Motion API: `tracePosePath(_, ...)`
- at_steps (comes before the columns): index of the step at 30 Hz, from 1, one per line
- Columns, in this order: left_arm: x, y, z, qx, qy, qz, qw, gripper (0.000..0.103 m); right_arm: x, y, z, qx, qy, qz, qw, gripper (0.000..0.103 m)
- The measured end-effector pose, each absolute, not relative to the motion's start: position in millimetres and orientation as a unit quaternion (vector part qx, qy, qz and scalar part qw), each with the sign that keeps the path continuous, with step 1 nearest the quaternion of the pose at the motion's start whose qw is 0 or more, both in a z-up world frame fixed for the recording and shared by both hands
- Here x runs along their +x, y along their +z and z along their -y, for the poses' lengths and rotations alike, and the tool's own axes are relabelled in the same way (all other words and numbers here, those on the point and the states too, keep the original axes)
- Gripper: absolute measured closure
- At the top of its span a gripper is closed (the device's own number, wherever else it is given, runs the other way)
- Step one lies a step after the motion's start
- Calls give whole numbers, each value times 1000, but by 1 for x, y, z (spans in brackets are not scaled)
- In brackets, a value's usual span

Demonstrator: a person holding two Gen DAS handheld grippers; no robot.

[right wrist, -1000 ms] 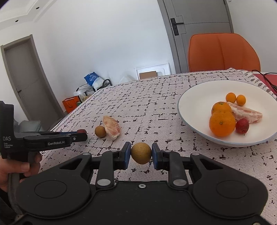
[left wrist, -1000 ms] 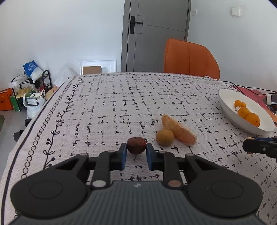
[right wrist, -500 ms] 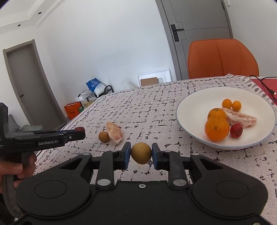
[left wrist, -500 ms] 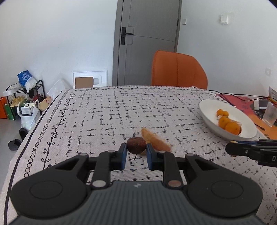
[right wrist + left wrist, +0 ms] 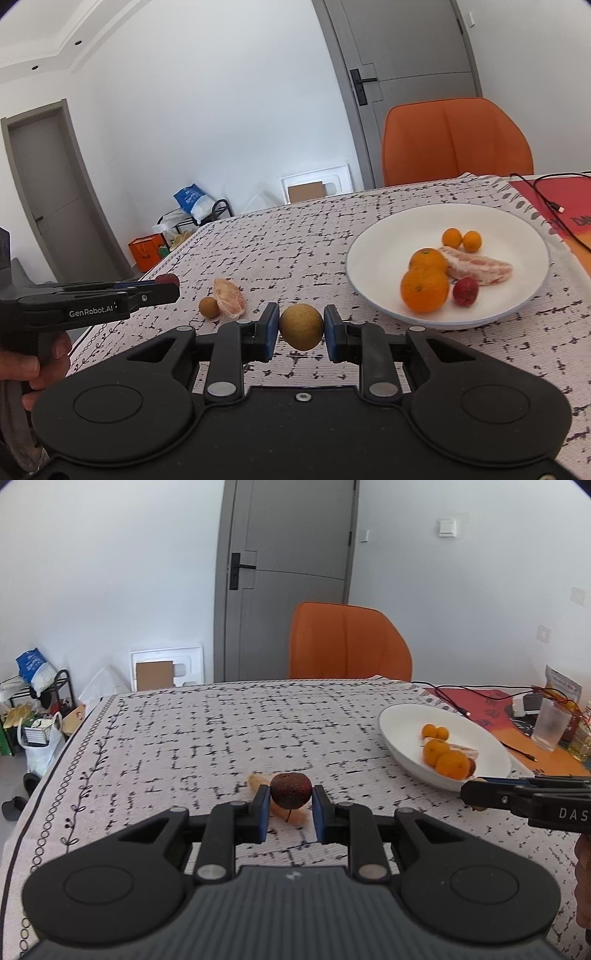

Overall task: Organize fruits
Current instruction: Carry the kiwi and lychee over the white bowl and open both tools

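The left tool (image 5: 290,805) is clamped on a dark red lychee (image 5: 290,789), held off the table (image 5: 184,738) at about 8 o'clock from the white bowl (image 5: 406,716). The right tool (image 5: 301,326) is clamped on a tan longan (image 5: 301,326) at 7 o'clock from the same bowl.

Both fruits look light, with thin, brittle skin over soft flesh, so a hard squeeze would likely crack them. Being round, they could roll out unless the pads sit across the widest part, as they do here.

On the table remain a smaller longan (image 5: 209,307) touching a peeled pomelo segment (image 5: 229,297). In the left view the lychee covers most of that segment and hides the small longan entirely. The right tool's tip is hard to make out there.
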State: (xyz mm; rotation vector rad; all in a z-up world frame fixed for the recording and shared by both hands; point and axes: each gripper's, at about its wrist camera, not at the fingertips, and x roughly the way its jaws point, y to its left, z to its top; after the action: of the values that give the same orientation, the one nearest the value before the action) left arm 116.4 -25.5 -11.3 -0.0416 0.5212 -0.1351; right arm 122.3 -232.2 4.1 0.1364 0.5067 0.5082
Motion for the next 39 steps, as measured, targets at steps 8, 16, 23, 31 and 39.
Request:
tracePosePath(8,122,-6,46,-10,-90,-250,964,81,119,8,253,75,227,-237,942,79)
tracePosePath(16,132,1,69,17,-111,-244,963,81,121,9,274,86,207,-229,947,79)
tracePosePath(23,143,10,90,40,-133,-234,962,81,130,8,288,92,194,-225,950,79)
tracePosePath(31,161,6,111,51,-150,-242,957,81,141,2,302,104,181,-230,951,79)
tracePosePath(39,180,0,130,59,-165,-252,952,81,154,-6,314,114,172,-238,949,79)
